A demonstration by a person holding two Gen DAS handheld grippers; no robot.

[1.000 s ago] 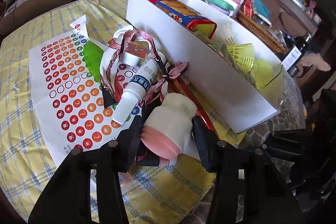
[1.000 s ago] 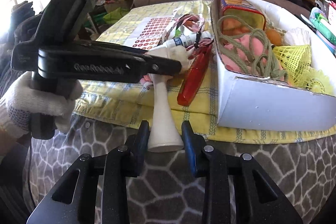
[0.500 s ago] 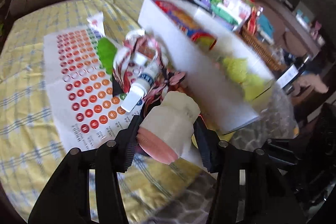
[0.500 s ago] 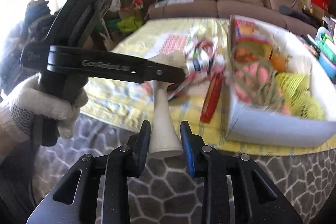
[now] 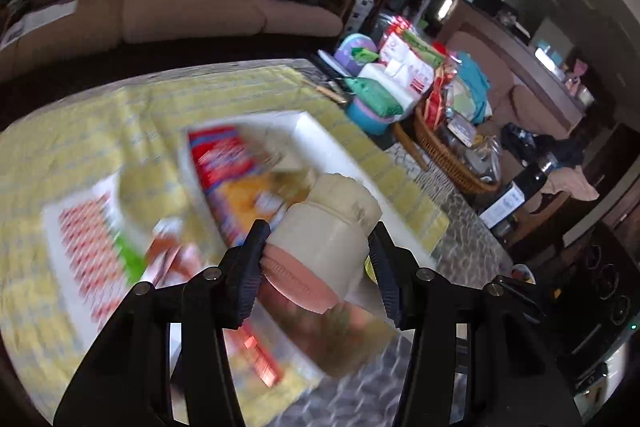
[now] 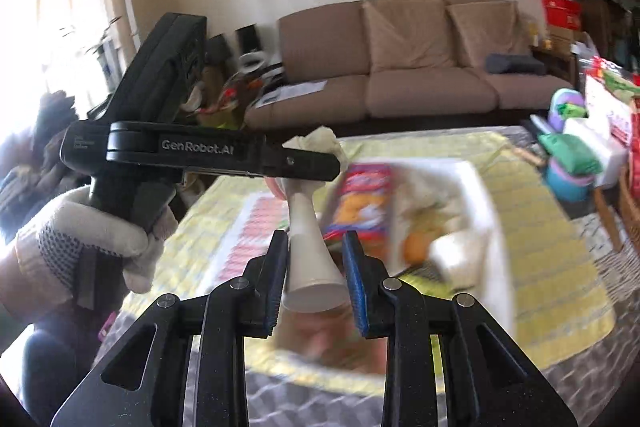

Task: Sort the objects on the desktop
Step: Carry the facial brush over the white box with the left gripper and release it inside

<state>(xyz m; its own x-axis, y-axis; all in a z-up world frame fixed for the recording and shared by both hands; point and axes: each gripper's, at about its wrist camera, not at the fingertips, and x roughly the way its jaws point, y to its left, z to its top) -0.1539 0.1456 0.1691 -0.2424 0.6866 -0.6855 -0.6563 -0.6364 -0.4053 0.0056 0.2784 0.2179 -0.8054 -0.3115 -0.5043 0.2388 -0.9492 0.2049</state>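
Both hand-held grippers share one cream brush: our left hand-held gripper [image 5: 318,269] clamps its thick head, pink face turned toward the camera, while our right hand-held gripper [image 6: 316,277] pinches the flared end of the handle [image 6: 310,259] between its blue-lined pads. The brush [image 5: 326,233] is in the air above the near part of the bench [image 5: 64,155], clear of the cloth and not resting on anything.

We judge the two-ended hold to be deliberate. The thing is long and top-heavy, so a grip at one end alone would let it swing; with a clamp at each end we keep it level and can steer it toward the white box [image 6: 486,227], which already holds a red and yellow snack pack [image 6: 360,205], something orange and other blurred items. The box looks like the sorting bin, and this piece seems bound for it.

Readable writing is scarce. Along the arm of the left tool, seen from the right wrist, we read "GenRobot.AI" [image 6: 197,147] in pale letters; smaller print beside it is too fine to make out. A sheet of red dots [image 5: 86,255] lies on the yellow check cloth, its text smeared. The snack pack's lettering is blurred too. A gloved hand [image 6: 86,247] holds the left tool.
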